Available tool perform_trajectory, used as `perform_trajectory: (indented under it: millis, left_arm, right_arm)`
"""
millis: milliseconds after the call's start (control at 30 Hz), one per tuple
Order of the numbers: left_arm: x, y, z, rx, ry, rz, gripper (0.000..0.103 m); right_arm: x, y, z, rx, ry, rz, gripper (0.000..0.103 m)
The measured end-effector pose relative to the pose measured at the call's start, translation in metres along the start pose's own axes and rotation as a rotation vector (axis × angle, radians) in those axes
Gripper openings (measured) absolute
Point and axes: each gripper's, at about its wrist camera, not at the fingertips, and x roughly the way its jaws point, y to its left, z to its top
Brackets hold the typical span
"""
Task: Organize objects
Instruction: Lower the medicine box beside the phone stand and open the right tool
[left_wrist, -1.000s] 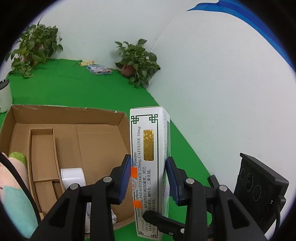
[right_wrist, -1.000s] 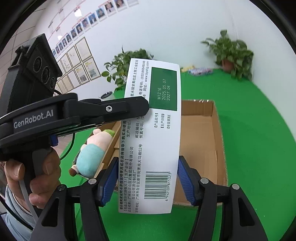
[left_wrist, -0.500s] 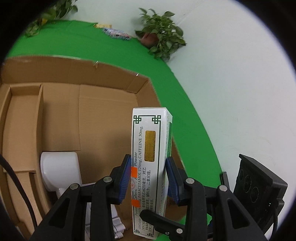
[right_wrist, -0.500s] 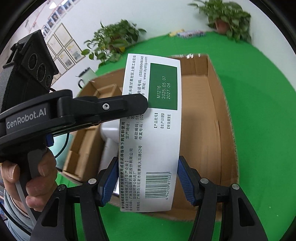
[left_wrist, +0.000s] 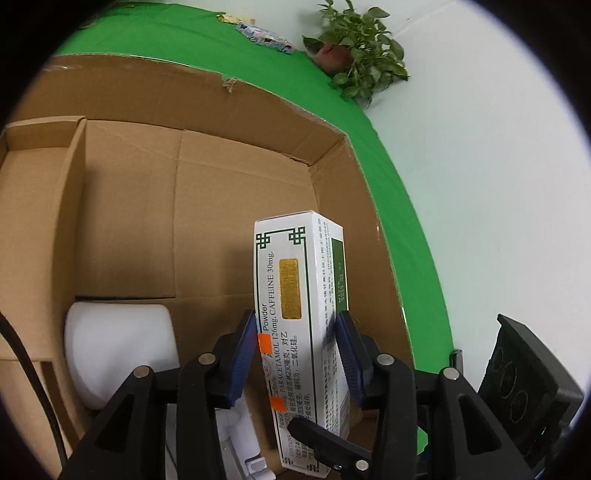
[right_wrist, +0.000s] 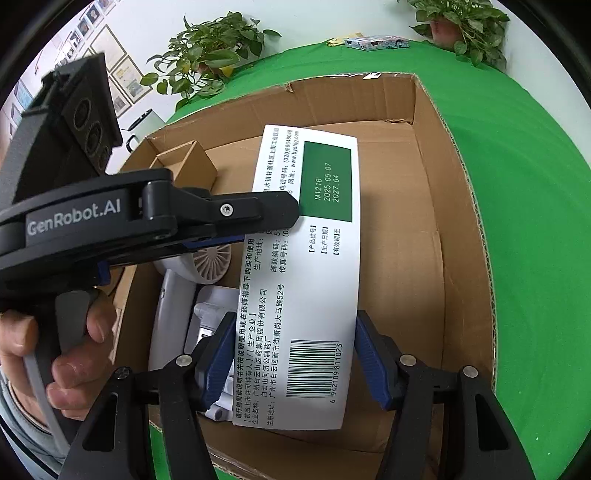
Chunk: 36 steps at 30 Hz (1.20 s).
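While both grippers hang over the cardboard box (right_wrist: 461, 192), I have the medicine carton (right_wrist: 303, 280) inside its walls, long axis running away from my right gripper (right_wrist: 295, 363), barcode end nearest. Right fingers (right_wrist: 218, 363) clamp its long sides. Left gripper (left_wrist: 295, 354) has just been opening: its fingers (left_wrist: 242, 356) flank the carton, apparently loose.

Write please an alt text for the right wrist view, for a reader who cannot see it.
The right tool holds a white medicine box over an open cardboard box on a green table. The left tool reaches the medicine box's upper left edge; a white fan lies inside.
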Motion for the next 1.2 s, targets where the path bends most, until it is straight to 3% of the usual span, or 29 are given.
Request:
perform_trajectory:
  millis: [100, 200, 367, 500, 733, 1000, 1033, 1100, 1200]
  left_arm:
    - [-0.02, -0.01, -0.003, 0.071, -0.065, 0.054, 0.041]
    - [-0.046, -0.024, -0.011, 0.179, -0.157, 0.161, 0.041]
    - [-0.088, -0.031, -0.037, 0.262, -0.249, 0.243, 0.041]
    - [-0.114, -0.016, -0.061, 0.265, -0.296, 0.305, 0.041]
    - [-0.147, 0.019, -0.098, 0.213, -0.327, 0.359, 0.041]
    - [-0.164, 0.034, -0.113, 0.186, -0.353, 0.382, 0.041]
    - [-0.164, 0.034, -0.115, 0.192, -0.357, 0.395, 0.041]
    - [-0.165, 0.034, -0.116, 0.203, -0.363, 0.412, 0.041]
    - [-0.166, 0.035, -0.121, 0.214, -0.375, 0.431, 0.041]
  right_arm:
    - [0.013, 0.0, 0.001, -0.004, 0.033, -0.056, 0.059]
    - [0.014, 0.005, -0.005, -0.003, 0.026, -0.071, 0.058]
    - [0.018, 0.015, -0.002, 0.013, 0.049, -0.083, 0.06]
    - [0.032, 0.012, -0.004, 0.075, 0.135, -0.069, 0.064]
    - [0.028, 0.023, -0.01, 0.057, 0.085, -0.2, 0.061]
    - [0.026, 0.031, -0.023, 0.048, 0.112, -0.249, 0.063]
    - [0.024, 0.03, -0.026, 0.045, 0.109, -0.246, 0.063]
    - [0.017, 0.03, -0.024, 0.043, 0.093, -0.223, 0.077]
    - [0.002, 0.03, -0.024, 0.048, 0.056, -0.209, 0.077]
